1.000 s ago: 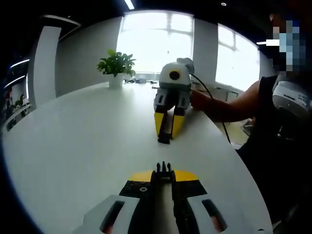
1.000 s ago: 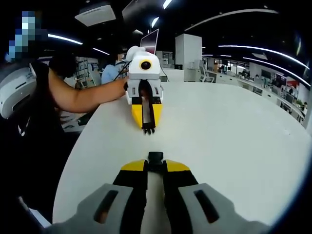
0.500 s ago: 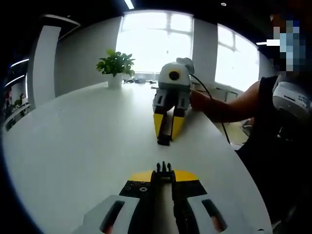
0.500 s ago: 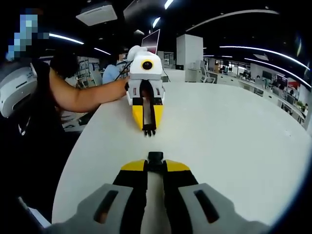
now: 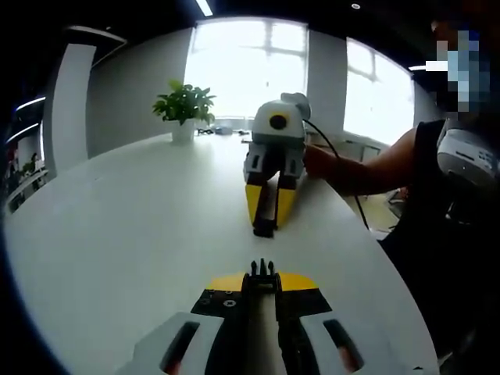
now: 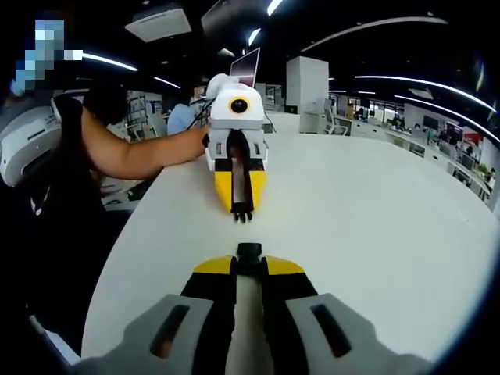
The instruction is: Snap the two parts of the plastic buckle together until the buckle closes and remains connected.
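Note:
My left gripper [image 5: 262,275] is shut on the pronged half of a black plastic buckle [image 5: 262,269], whose tines stick out past the yellow jaws. Straight ahead of it, the right gripper [image 5: 266,224] points back at me with the other half [image 5: 265,227] at its tip. In the right gripper view, my right gripper [image 6: 249,259] is shut on the black socket half [image 6: 249,251]. The left gripper [image 6: 241,212] faces it over the white table [image 6: 375,211], with the pronged half [image 6: 241,213] at its tip. A short gap separates the two halves.
A potted plant [image 5: 185,107] stands at the table's far end by bright windows. A person's arm [image 6: 133,155] reaches in from the table's edge. Desks and a monitor [image 6: 244,66] lie beyond the table.
The two grippers have drawn a little closer together, tip to tip; each looks slightly larger in the other's view. Both stay shut on their buckle halves.

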